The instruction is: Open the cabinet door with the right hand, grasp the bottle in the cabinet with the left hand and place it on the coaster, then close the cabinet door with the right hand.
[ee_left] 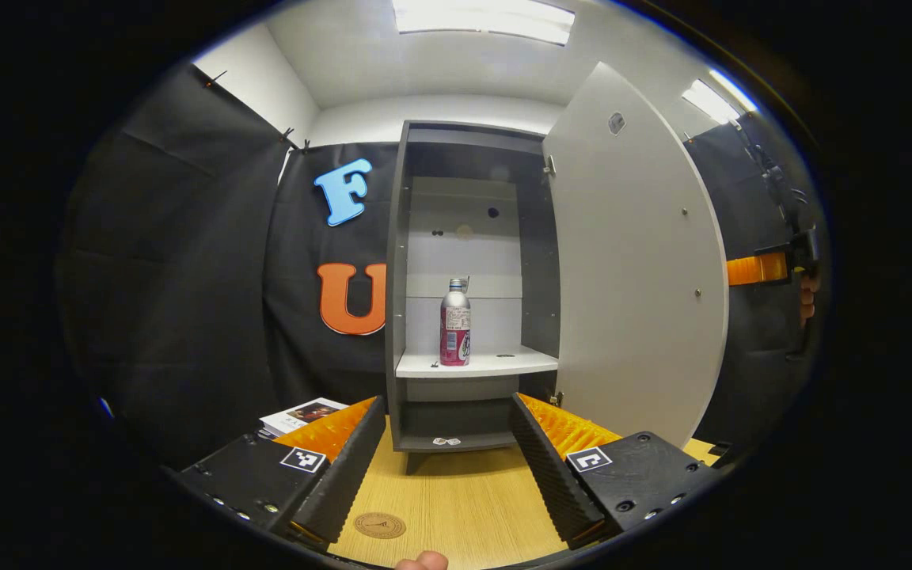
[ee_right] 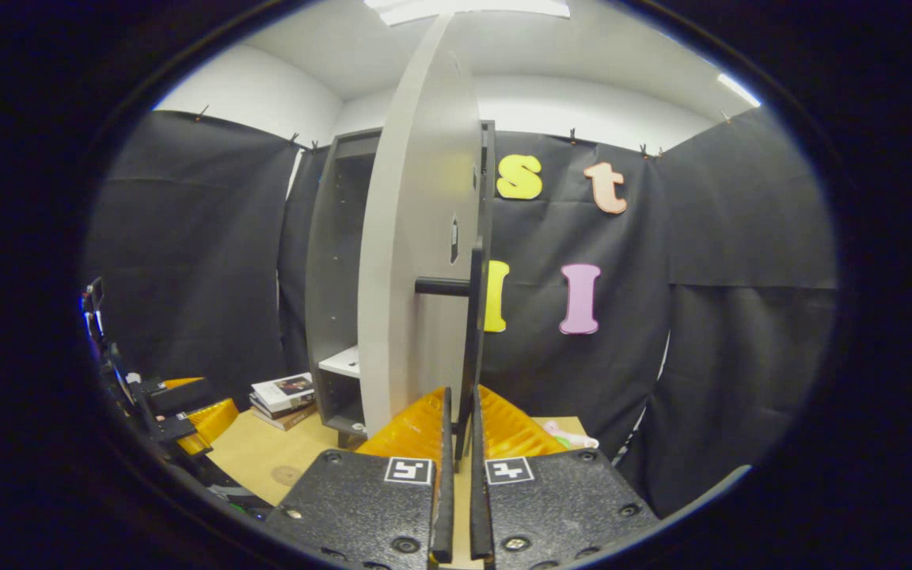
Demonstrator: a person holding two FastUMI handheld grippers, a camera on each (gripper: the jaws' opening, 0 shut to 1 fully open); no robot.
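Right gripper (ee_right: 461, 412): fingers nearly together, pinching the lower end of the black vertical bar handle (ee_right: 476, 317) on the outer face of the pale grey cabinet door (ee_right: 416, 261); door swung open, seen edge-on in the right gripper view.

Left gripper (ee_left: 448, 459): fingers spread wide, nothing between them, held above the light wooden tabletop (ee_left: 464, 499) and facing the open cabinet.

Tall grey cabinet (ee_left: 397, 277): stands on the tabletop against the black cloth wall; interior exposed, white shelf (ee_left: 495, 362) at mid height.

Silver metal bottle with red label (ee_left: 455, 323): upright on the white shelf, towards its left side, well apart from both grippers.

Round brown coaster (ee_left: 379, 525): flat on the tabletop in front of the cabinet, just beside the left gripper's left finger in the left gripper view.

Stack of books (ee_right: 283, 400): on the tabletop left of the cabinet.

Fingertip (ee_left: 422, 561): at the bottom edge of the left gripper view.
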